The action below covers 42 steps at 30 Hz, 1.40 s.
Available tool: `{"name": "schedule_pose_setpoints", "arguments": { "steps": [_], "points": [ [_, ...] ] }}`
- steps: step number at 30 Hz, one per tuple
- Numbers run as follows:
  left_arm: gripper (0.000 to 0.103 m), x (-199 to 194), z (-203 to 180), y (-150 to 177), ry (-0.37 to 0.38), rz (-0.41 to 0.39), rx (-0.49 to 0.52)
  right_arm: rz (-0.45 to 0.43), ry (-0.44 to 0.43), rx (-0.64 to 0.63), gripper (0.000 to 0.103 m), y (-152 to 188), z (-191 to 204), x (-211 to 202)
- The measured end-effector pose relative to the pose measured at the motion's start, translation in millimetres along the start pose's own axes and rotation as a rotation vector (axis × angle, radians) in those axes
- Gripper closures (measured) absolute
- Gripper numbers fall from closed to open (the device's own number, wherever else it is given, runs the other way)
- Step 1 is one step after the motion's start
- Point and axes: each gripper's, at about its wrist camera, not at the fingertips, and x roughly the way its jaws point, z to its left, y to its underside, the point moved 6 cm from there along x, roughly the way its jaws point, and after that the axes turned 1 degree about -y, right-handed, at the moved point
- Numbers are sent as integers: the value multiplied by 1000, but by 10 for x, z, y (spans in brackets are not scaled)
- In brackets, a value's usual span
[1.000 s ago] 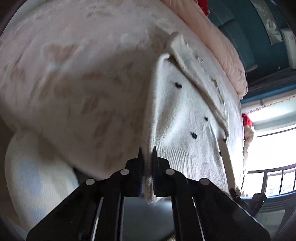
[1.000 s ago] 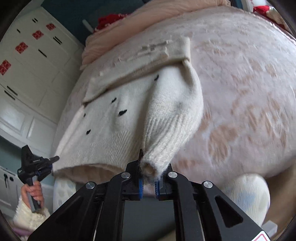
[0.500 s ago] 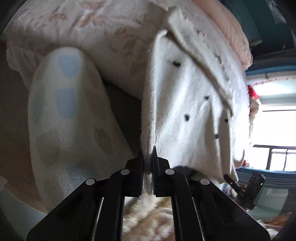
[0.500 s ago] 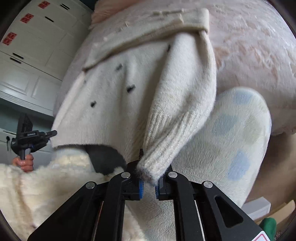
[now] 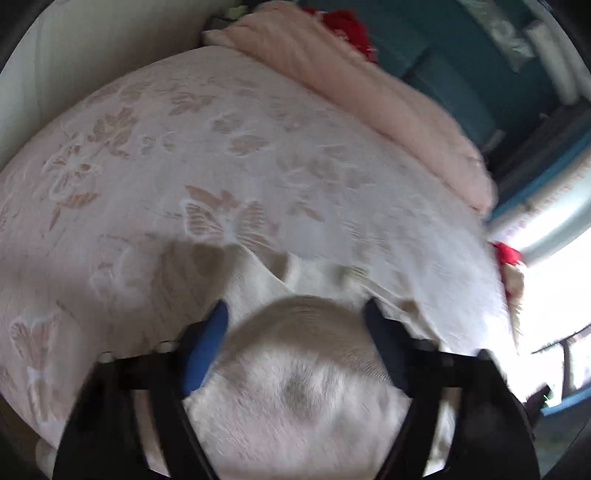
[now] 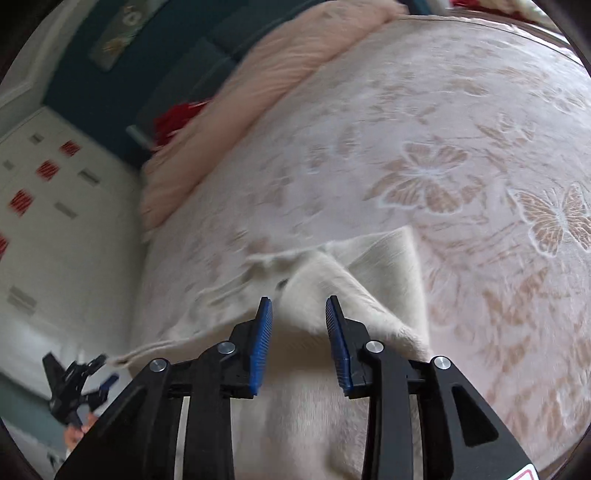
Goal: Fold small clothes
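Note:
A cream knit sweater (image 6: 373,273) lies folded over on the pink bedspread at the bed's near edge. In the left wrist view its bunched fabric (image 5: 299,369) bulges between and under my fingers. My left gripper (image 5: 295,314) is open, jaws wide apart around that bulge. My right gripper (image 6: 298,306) is open over the sweater's folded part, with nothing held. The left gripper also shows in the right wrist view (image 6: 74,380) at the lower left, off the bed's corner.
The bedspread (image 5: 221,166) has a butterfly and flower pattern. A rolled pink quilt (image 5: 369,99) lies along the far side, with a red item (image 5: 347,26) behind it. White cabinets (image 6: 48,192) stand to the left in the right wrist view. A bright window (image 5: 554,288) is on the right.
Both grippers have let go of the sweater and opened. The sweater, earlier hanging down off the bed edge from both grips, now lies folded on the bedspread. Both views now look across the bed.

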Motion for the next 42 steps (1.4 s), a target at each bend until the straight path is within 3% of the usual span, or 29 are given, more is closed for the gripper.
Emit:
{"name": "schedule_pose_setpoints", "arguments": {
  "steps": [1, 2, 4, 8, 12, 14, 15, 16, 17, 18, 20, 26, 29, 31, 35, 39, 40, 41, 42],
  "points": [
    [29, 107, 91, -51, -18, 1, -35, -14, -3, 22, 67, -65, -36, 23],
    [28, 117, 193, -49, -8, 16, -59, -32, -13, 35, 52, -108, -83, 14],
    [24, 123, 356, -30, 30, 54, -88, -62, 4, 0, 39, -114, -122, -109],
    [15, 197, 392, 85, 59, 88, 8, -14, 99, -203, 38, 54, -189, -106],
    [15, 563, 157, 242, 66, 176, 148, 44, 164, -250, 38, 160, -343, 208],
    [25, 756, 60, 340, 48, 221, 209, 72, 180, -236, 40, 191, -391, 370],
    [38, 857, 61, 379, 10, 244, 226, 98, 180, -232, 44, 216, -400, 460],
    [59, 925, 77, 411, -15, 268, 230, 114, 183, -232, 58, 240, -401, 519],
    [70, 979, 104, 442, -29, 288, 227, 119, 187, -237, 86, 259, -389, 538],
    [87, 993, 128, 452, -30, 295, 225, 133, 188, -251, 95, 282, -372, 560],
    [94, 906, 125, 423, 23, 284, 211, 122, 184, -274, 96, 302, -315, 492],
    [95, 89, -230, 37, 172, 123, 212, -94, 35, -311, 96, -72, 269, -338],
    [94, -137, -439, -255, 184, 32, 225, -181, -8, -317, 96, -382, 519, -587],
    [94, -83, -507, -405, 170, 8, 224, -209, 11, -316, 96, -566, 546, -557],
    [94, 475, -457, -439, 124, 96, 164, -114, 64, -213, 95, -672, 184, 35],
    [88, 1024, -176, -106, -14, 202, 156, 65, 203, -168, 90, -388, -240, 645],
    [84, 1017, -107, -60, -23, 195, 140, 60, 228, -172, 87, -326, -256, 610],
    [77, 952, -23, -17, -23, 181, 118, 33, 226, -178, 78, -288, -232, 521],
    [54, 871, 40, 9, -14, 173, 105, 7, 206, -190, 69, -227, -197, 371]
  ]
}}
